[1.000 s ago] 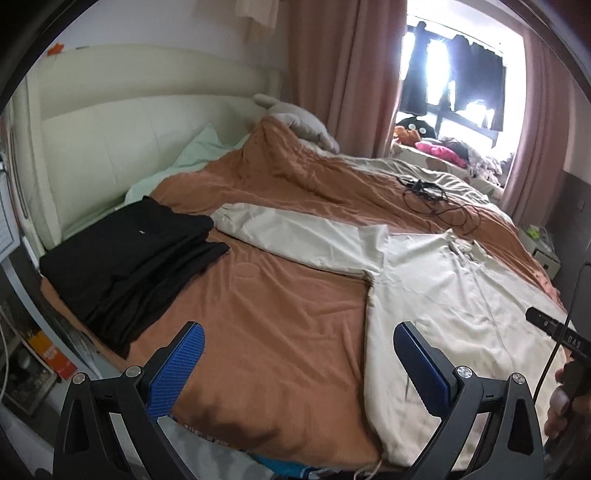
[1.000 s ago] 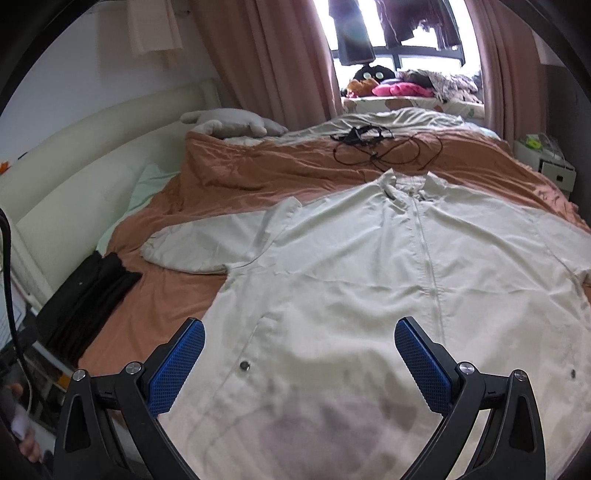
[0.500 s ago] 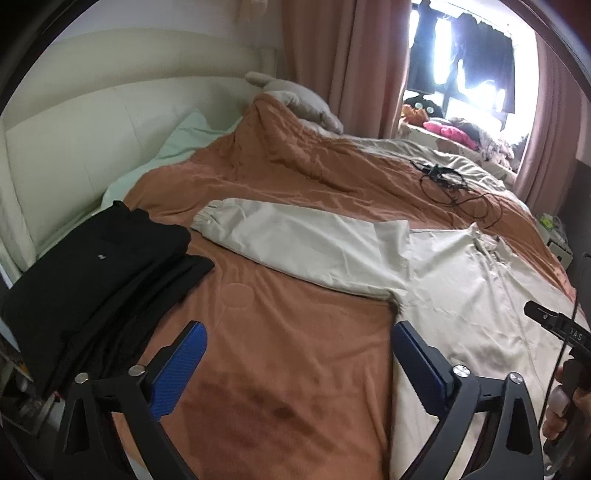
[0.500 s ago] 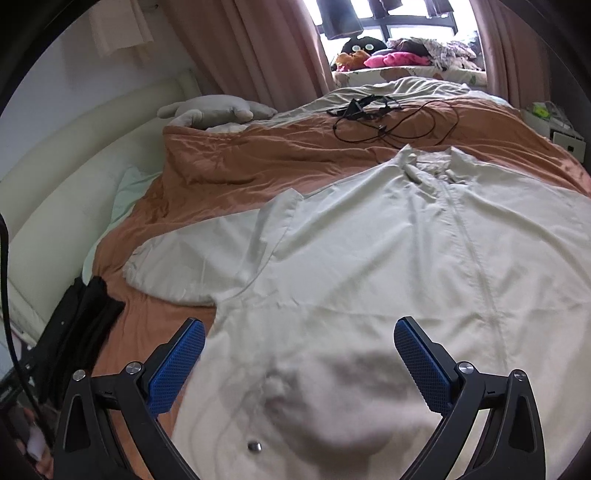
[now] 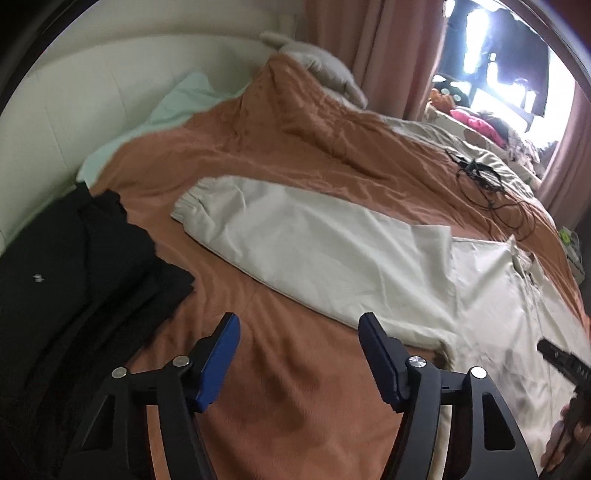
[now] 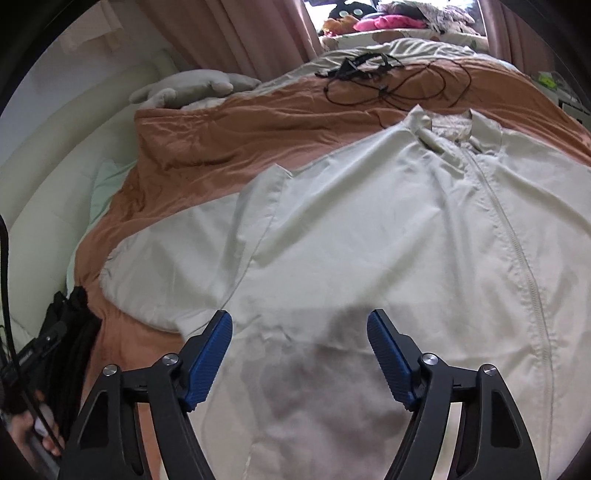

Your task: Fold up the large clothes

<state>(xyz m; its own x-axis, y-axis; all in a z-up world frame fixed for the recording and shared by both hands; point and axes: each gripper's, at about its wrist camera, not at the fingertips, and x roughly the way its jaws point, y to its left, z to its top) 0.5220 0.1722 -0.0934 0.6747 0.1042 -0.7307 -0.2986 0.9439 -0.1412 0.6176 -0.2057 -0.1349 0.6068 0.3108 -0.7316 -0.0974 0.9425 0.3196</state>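
A large cream zip-front jacket (image 6: 369, 229) lies spread face up on the rust-orange bedspread (image 5: 288, 147), its left sleeve (image 5: 303, 240) stretched out toward the headboard. My left gripper (image 5: 297, 325) hovers over bare bedspread just below that sleeve; its jaws are closing with nothing between them. Above the jacket's lower left body hangs my right gripper (image 6: 299, 317), casting a shadow on the cloth; its jaws are closing too, with no cloth pinched.
A pile of folded black clothes (image 5: 74, 266) lies at the bed's left edge. Black cables (image 6: 388, 81) sit beyond the jacket's collar. A grey plush toy (image 6: 188, 88), a mint pillow (image 5: 177, 96), the cream headboard (image 5: 92, 85) and pink curtains (image 6: 236, 33) lie further back.
Both grippers have moved forward and lower over the bed, and their jaws have narrowed. The sleeve and jacket body now look closer and larger.
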